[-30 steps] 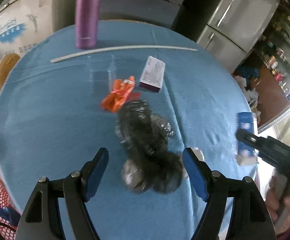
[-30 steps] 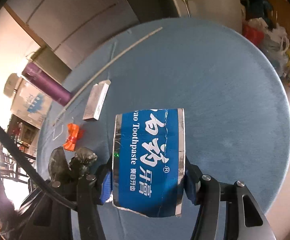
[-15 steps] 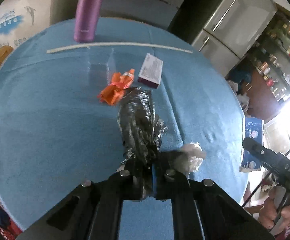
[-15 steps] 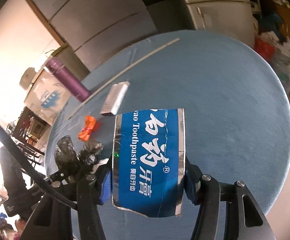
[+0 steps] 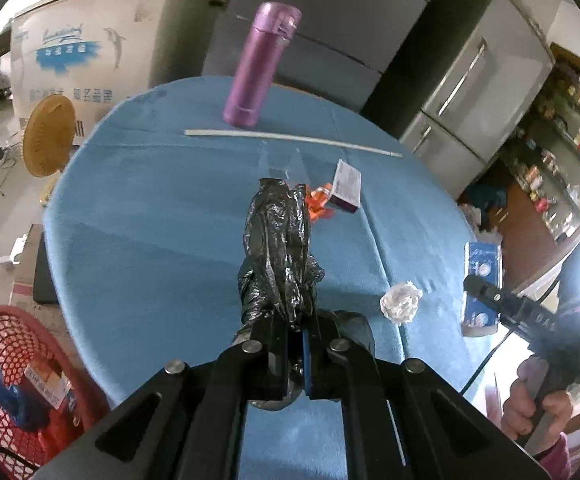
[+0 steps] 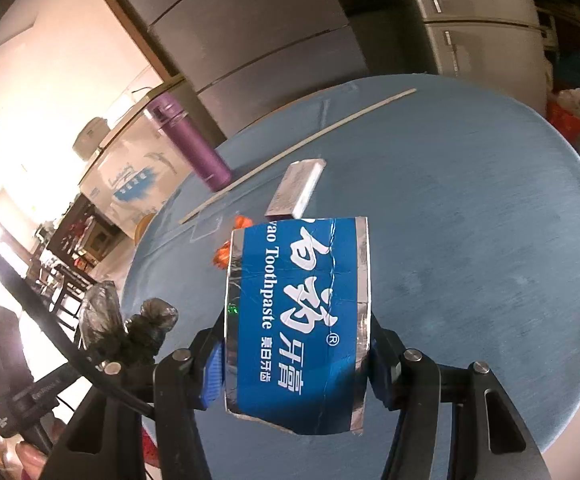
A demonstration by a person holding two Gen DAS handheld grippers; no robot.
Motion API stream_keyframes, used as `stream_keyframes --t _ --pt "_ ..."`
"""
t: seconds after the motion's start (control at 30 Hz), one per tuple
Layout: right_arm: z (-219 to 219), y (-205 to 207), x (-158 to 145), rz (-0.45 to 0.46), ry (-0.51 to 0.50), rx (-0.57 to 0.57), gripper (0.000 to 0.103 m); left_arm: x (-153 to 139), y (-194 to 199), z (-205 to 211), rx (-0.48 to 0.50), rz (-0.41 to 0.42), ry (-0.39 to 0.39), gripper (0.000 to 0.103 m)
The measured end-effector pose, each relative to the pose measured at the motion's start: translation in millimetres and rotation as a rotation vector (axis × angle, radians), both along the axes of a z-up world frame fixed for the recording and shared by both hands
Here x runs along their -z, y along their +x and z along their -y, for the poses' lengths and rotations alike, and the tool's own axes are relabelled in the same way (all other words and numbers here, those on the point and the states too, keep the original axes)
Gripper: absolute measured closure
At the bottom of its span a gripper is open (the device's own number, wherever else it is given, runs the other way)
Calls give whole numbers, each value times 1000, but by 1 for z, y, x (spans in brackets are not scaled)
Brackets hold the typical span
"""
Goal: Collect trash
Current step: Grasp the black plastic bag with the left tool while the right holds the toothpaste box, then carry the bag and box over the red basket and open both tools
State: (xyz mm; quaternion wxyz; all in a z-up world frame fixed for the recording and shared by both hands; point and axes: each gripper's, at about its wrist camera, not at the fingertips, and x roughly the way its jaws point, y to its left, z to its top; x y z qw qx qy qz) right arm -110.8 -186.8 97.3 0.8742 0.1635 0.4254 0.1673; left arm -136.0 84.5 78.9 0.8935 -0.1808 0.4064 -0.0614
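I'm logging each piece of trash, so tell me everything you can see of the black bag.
The black bag is thin, glossy, crinkled plastic, scrunched into a tall twisted bunch. The left gripper has its jaws shut on its lower end, and it stands up from them above the blue table. A loose fold bulges beside the jaws. In the right wrist view it shows as a dark crumple.

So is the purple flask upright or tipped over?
Upright. The flask stands on its base on the blue table, lid on top.
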Motion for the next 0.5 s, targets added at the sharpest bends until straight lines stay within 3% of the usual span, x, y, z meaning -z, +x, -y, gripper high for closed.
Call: stream_keyframes --t 0.2,0.5 --pt "-29 -8 -7 22 11 -81 42 -21 -28 -9 -45 55 52 98" --pt "-86 -27 -6 30 4 -224 42 -40 -63 -27 -187 58 267 98"
